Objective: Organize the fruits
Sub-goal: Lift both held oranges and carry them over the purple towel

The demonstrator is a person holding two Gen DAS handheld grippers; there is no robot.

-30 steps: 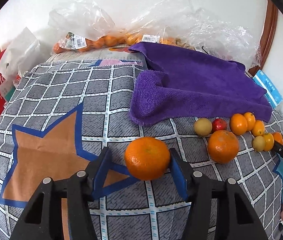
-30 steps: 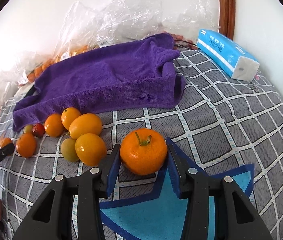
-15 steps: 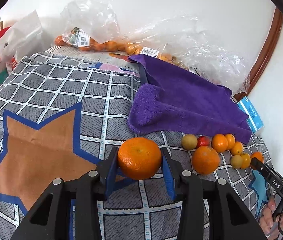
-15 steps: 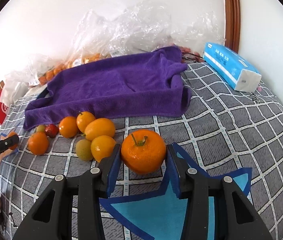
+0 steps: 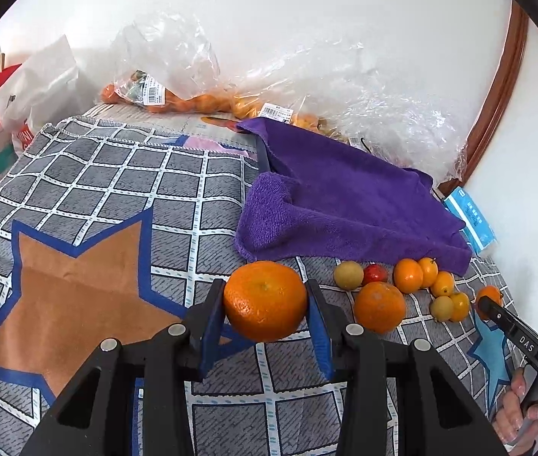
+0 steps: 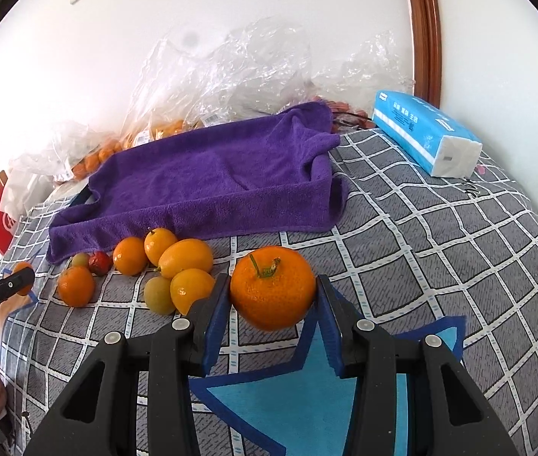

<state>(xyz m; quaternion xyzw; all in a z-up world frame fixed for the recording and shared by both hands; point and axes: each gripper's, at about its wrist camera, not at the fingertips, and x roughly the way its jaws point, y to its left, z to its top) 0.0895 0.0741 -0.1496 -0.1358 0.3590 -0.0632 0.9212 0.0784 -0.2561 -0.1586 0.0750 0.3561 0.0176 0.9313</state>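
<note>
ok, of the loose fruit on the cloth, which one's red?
The small red fruit at the purple towel's front edge, between a greenish fruit and an orange one. All the other loose fruit is orange, yellow or green.

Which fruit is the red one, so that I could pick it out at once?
Find the purple towel on the checked cover. Along its near edge lies a row of loose fruit. The small red fruit sits near that row's left end, the only red piece among orange and yellow-green ones.

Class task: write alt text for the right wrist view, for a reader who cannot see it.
The right gripper clamps a stemmed orange above a grey checked cloth. Smaller fruits cluster at left, before a purple towel.
</note>
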